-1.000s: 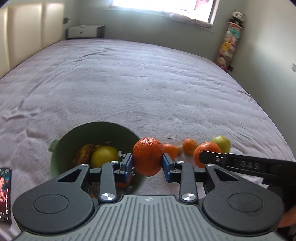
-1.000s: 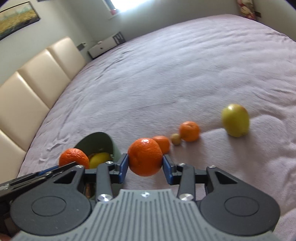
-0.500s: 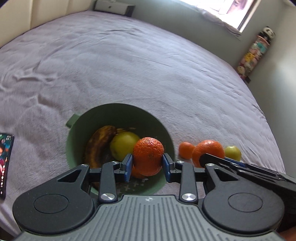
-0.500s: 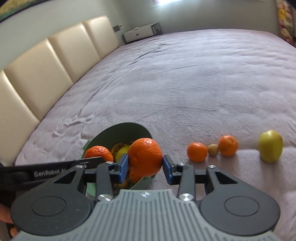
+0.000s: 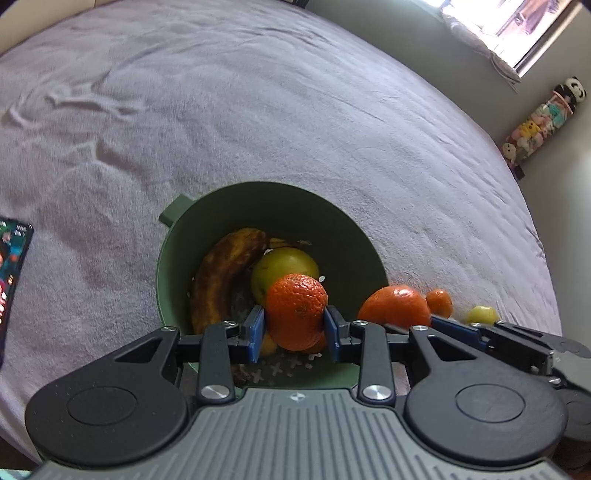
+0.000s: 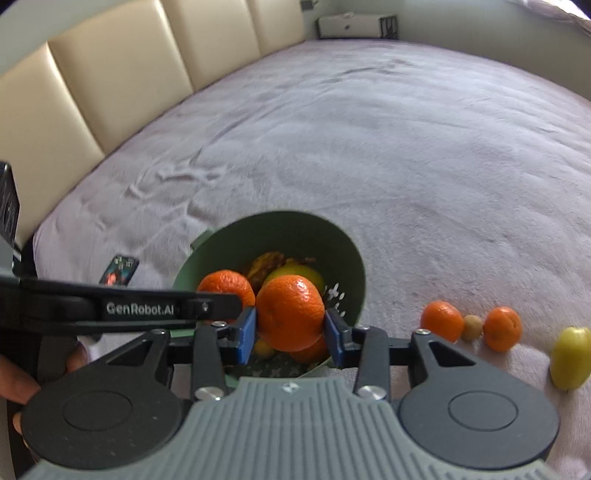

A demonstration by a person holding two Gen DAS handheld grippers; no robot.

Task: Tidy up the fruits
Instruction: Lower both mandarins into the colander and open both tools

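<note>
A green bowl [image 5: 295, 218] on the purple bed holds a browned banana [image 5: 218, 280], a yellow-green apple [image 5: 284, 264] and more oranges underneath. My left gripper [image 5: 295, 328] is shut on an orange [image 5: 295, 310] just above the bowl's near side. My right gripper [image 6: 290, 330] is shut on a second orange [image 6: 290, 312], also over the bowl [image 6: 295, 229] and close beside the left gripper's orange [image 6: 227, 286]. On the bed to the right lie two mandarins [image 6: 442, 320] [image 6: 502, 328], a small brown fruit [image 6: 472, 326] and a yellow-green apple [image 6: 570, 358].
A colourful phone-like card [image 6: 120, 270] lies on the bed left of the bowl. The cream padded headboard [image 6: 92, 81] runs along the far left, with a low cabinet [image 6: 354, 26] behind. A stack of plush toys [image 5: 535, 122] stands by the wall. A hand [image 6: 14, 376] shows at the lower left.
Both grippers have carried their oranges leftward from beside the loose fruit to over the bowl and tilted down. The bowl now sits centred under both. Neither grip has changed.
</note>
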